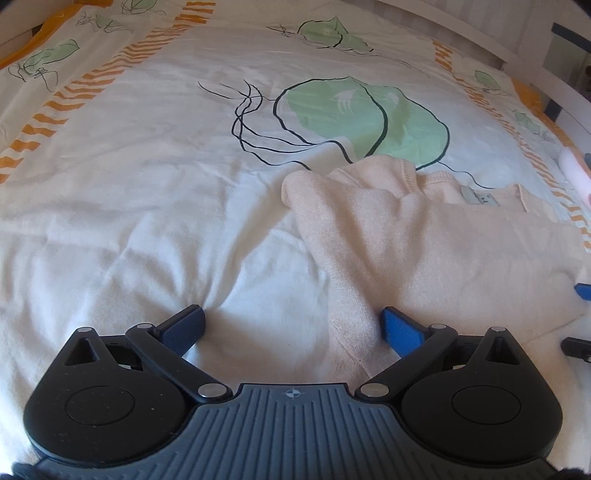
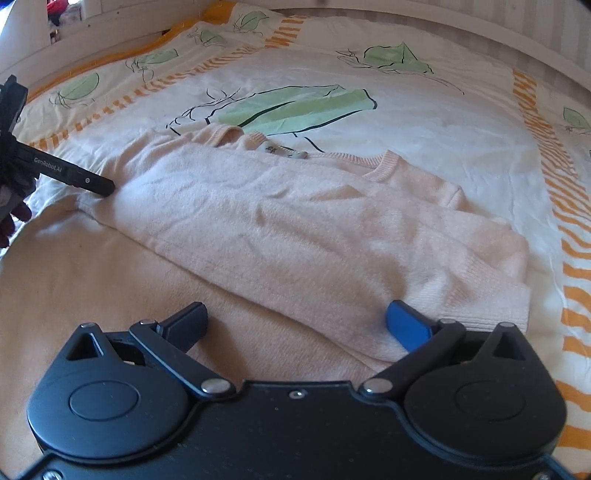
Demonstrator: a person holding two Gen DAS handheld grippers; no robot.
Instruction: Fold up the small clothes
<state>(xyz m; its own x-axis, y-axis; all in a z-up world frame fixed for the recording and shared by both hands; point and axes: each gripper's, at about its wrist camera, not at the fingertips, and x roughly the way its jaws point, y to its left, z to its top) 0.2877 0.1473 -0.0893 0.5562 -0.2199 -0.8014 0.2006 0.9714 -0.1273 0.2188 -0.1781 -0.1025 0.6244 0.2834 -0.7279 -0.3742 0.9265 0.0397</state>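
Observation:
A pale pink knitted sweater (image 1: 424, 240) lies on the bed, folded lengthwise, with its ribbed neckline and label (image 2: 284, 150) toward the far side. My left gripper (image 1: 293, 325) stands wide open over the sweater's near left edge; the fabric's hem lies between its blue pads without being pinched. In the right wrist view the sweater (image 2: 295, 229) fills the middle, a folded layer lying across it. My right gripper (image 2: 297, 321) is wide open above the lower part, nothing pinched. The left gripper's black finger (image 2: 74, 177) touches the sweater's left end there.
The bed cover (image 1: 147, 184) is white with green leaf prints and orange striped bands. A white bed frame (image 2: 110, 33) runs along the far side. The right gripper's blue pad (image 1: 583, 290) shows at the right edge. A gloved hand (image 2: 11, 206) holds the left tool.

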